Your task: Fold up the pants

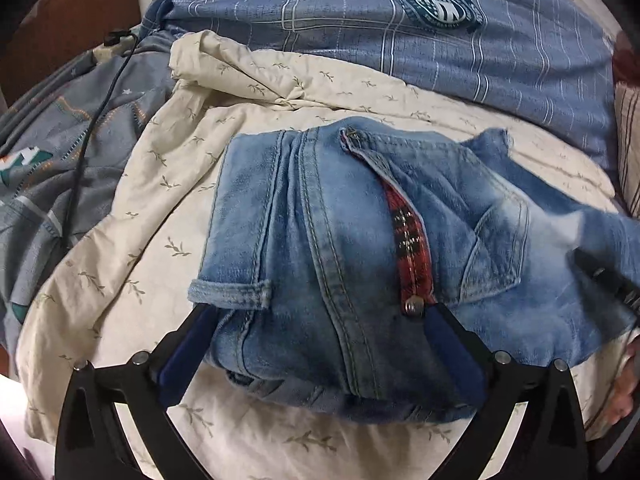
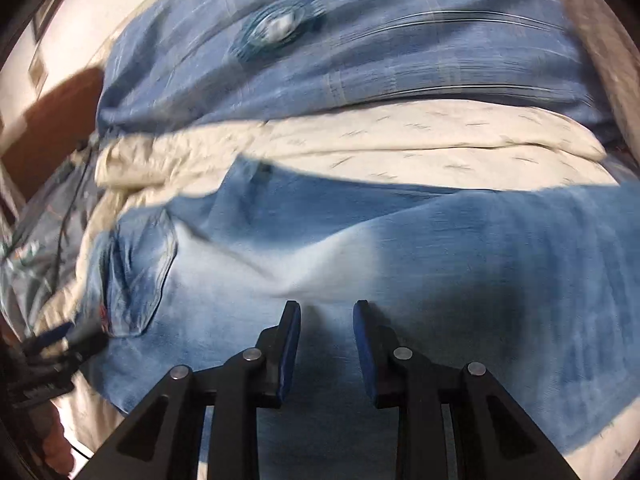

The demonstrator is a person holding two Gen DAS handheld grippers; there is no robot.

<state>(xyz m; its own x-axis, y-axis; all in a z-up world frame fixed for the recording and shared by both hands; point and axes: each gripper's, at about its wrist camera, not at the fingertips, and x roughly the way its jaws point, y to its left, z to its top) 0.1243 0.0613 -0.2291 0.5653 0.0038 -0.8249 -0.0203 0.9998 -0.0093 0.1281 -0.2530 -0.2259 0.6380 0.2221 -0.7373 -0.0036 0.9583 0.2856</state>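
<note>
Light-blue jeans (image 1: pixel 320 220) lie on the bed, folded lengthwise, with the waist end nearest in the left wrist view. A red plaid lining (image 1: pixel 412 248) and a metal button (image 1: pixel 414 306) show at the fly, and a back pocket (image 1: pixel 496 248) faces up. My left gripper (image 1: pixel 318 320) stands wide open, its blue pads on either side of the waistband and not pinching it. The right wrist view is blurred; there the jeans (image 2: pixel 400 260) spread across the frame. My right gripper (image 2: pixel 327 320) hovers over the leg with a narrow gap and no cloth between the pads.
A cream leaf-print quilt (image 1: pixel 160 200) lies under the jeans. A blue plaid pillow (image 1: pixel 360 20) sits behind, with a grey-blue patterned blanket (image 1: pixel 48 152) and a black cable (image 1: pixel 88 140) at left. Brown wooden furniture (image 1: pixel 72 12) stands far left. A hand (image 1: pixel 624 392) shows at the right edge.
</note>
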